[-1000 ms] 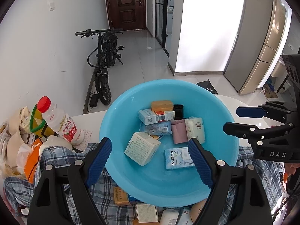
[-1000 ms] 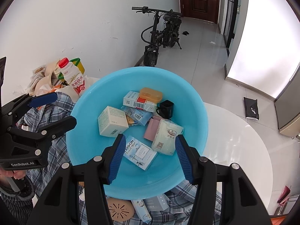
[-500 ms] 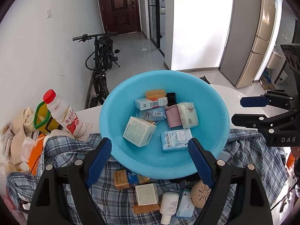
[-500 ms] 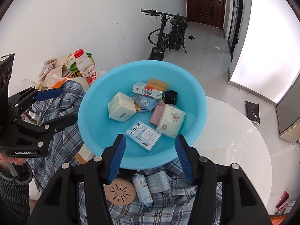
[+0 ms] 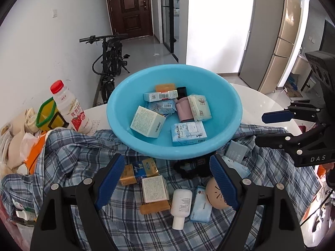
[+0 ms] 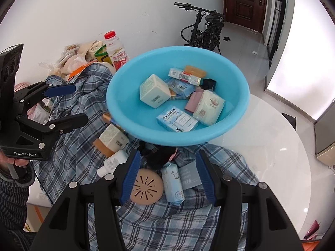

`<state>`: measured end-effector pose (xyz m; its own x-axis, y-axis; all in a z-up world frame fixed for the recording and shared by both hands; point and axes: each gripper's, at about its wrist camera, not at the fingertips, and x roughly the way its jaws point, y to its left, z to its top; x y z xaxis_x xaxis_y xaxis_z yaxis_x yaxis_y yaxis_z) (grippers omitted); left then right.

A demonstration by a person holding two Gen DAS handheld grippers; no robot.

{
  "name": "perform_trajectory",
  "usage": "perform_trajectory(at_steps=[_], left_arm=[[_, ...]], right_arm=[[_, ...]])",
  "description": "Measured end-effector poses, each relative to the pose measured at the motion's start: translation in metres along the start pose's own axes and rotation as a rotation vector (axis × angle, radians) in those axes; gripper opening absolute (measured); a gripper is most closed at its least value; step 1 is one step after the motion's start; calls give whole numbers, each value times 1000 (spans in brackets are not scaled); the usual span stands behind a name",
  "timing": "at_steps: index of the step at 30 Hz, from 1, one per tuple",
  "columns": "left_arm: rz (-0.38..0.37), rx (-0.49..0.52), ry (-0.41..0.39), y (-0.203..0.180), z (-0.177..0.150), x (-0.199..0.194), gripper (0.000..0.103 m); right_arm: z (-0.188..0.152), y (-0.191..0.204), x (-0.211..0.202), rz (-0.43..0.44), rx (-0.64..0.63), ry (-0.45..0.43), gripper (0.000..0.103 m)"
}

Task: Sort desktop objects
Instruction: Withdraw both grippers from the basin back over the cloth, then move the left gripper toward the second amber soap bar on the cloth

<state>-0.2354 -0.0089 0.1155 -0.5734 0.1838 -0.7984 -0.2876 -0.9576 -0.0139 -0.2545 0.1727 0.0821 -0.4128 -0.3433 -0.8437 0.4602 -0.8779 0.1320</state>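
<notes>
A light blue basin [image 5: 119,96] sits on a plaid shirt [image 5: 69,156] and holds several small boxes and packs. In front of it on the shirt lie an orange-blue pack [image 5: 139,170], a white box [image 5: 155,189], a white bottle [image 5: 181,206], a pale blue tissue pack [image 5: 201,205], a tan round disc [image 5: 215,194] and a grey box [image 5: 237,151]. My left gripper [image 5: 166,159] hangs open and empty over these items. My right gripper [image 6: 167,156] is open and empty above the disc [image 6: 146,188] and tissue pack [image 6: 172,182]. Each gripper shows in the other view: right [image 5: 266,127], left [image 6: 80,103].
A red-capped drink bottle [image 5: 69,108], a yellow-green bottle [image 5: 48,115] and bags [image 5: 14,138] crowd the left edge. The round white table [image 6: 261,146] shows bare at the right. A bicycle [image 5: 111,62] and a fridge [image 5: 278,48] stand beyond. A hand and a sleeve [image 6: 12,177] hold the left gripper.
Both grippers have drawn back from over the basin toward the near side. The loose items on the shirt in front of the basin have come into view. Jaws unchanged.
</notes>
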Motion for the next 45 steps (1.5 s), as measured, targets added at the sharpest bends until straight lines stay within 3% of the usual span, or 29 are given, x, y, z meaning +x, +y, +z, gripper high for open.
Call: perform_trajectory(at_steps=[7,10,28,45], left_arm=[[23,40,-7,-6,-21,-6,86],[-15,27,22,-2,-30,-1,86],[-3,-57,85,21,-81,22,86],[15,-54,139,20,-102,37,86]], right_arm=[[-24,12,-8,-17,-15,-45,54],[-34,21,-12,-26,-57,-62,54],[-81,16,11,-7,-30,-19,55],[-105,19,33,37,-16,36,56]])
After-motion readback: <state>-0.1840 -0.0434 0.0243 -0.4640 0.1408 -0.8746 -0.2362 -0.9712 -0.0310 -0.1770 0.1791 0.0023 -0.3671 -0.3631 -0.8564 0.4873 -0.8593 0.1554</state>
